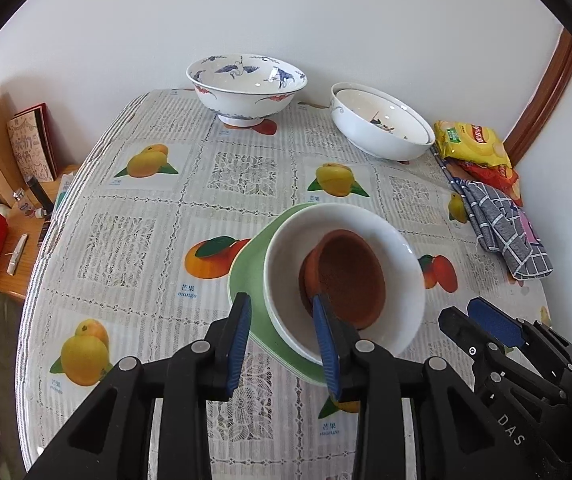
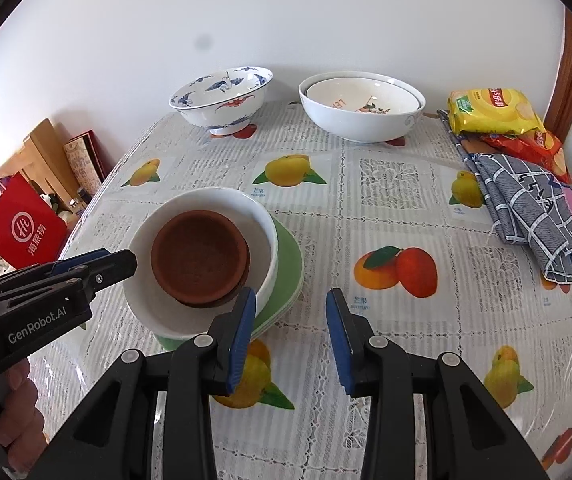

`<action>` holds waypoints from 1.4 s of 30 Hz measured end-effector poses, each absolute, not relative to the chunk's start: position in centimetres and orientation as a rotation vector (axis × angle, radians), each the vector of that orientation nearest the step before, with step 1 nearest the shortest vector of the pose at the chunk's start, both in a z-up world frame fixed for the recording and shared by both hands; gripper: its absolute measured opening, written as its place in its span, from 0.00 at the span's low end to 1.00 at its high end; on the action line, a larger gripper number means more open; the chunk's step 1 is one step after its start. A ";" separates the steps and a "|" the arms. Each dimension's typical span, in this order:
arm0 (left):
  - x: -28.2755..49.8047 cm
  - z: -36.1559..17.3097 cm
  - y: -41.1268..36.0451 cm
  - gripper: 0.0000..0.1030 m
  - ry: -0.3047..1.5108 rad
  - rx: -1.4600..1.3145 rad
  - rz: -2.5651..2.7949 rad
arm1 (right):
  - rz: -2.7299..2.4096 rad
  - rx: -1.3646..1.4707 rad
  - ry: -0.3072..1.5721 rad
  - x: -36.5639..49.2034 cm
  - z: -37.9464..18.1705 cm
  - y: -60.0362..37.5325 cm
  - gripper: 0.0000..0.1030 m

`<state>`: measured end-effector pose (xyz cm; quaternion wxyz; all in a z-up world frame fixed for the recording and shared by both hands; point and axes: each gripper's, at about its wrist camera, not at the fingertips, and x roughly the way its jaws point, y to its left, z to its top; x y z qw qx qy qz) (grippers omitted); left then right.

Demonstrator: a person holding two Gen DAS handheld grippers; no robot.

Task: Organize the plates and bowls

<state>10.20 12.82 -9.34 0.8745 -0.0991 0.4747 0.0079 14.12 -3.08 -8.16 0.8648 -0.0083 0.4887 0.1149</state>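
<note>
Stacking seems mid-way: brown dishes (image 2: 199, 258) are sitting in the white bowl (image 2: 205, 208) on the green plates (image 2: 292, 258) near the table (image 2: 386, 224) edge. Left gripper (image 1: 281, 340) is straddling the bowl rim, jaws apart; right gripper (image 2: 290, 338) is hovering wide beside it. Next it probably needs squeezing that rim

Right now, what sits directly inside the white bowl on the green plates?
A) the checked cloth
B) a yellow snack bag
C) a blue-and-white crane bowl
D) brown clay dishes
D: the brown clay dishes are nested in the white bowl, which rests on the green plates.
</note>
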 end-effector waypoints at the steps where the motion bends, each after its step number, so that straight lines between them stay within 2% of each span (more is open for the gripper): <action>1: 9.7 -8.9 12.6 0.33 0.978 -0.206 0.012 | 0.236 -0.013 1.018 13.6 -7.7 -3.4 0.35; 5: 7.6 -7.0 11.4 0.35 0.931 -0.212 -0.020 | 0.205 -0.017 0.996 11.4 -6.0 -4.8 0.36; 8: 6.2 -5.7 10.3 0.36 0.902 -0.211 -0.037 | 0.145 -0.030 0.983 9.8 -4.5 -6.2 0.42; 12: 4.3 -4.4 8.6 0.46 0.867 -0.194 -0.061 | 0.091 0.011 0.952 7.5 -2.6 -8.7 0.52; 14: 3.4 -3.8 7.8 0.49 0.849 -0.182 -0.068 | 0.055 0.023 0.936 6.7 -1.8 -9.9 0.53; 17: 2.0 -3.1 6.1 0.60 0.825 -0.158 -0.090 | 0.027 0.034 0.931 5.7 -1.0 -11.3 0.54; 21: 0.4 -2.5 4.0 0.69 0.802 -0.123 -0.098 | -0.009 0.022 0.902 3.9 -0.1 -12.4 0.74; 23: -0.3 -2.3 3.3 0.70 0.795 -0.115 -0.093 | -0.009 0.026 0.886 2.9 0.3 -12.9 0.80; 27: -1.1 -2.1 2.7 0.70 0.796 -0.116 -0.097 | -0.030 0.035 0.863 1.4 1.1 -13.7 0.86; 29: -1.4 -2.0 2.5 0.71 0.794 -0.105 -0.095 | -0.041 0.037 0.862 0.8 1.4 -14.1 0.88; 33: -2.4 -1.6 2.6 0.80 0.778 -0.104 -0.077 | -0.064 0.020 0.850 -0.3 2.1 -14.3 0.89; 42: -3.5 -0.9 2.5 0.80 0.758 -0.089 -0.065 | -0.063 0.036 0.834 -1.8 2.6 -14.5 0.90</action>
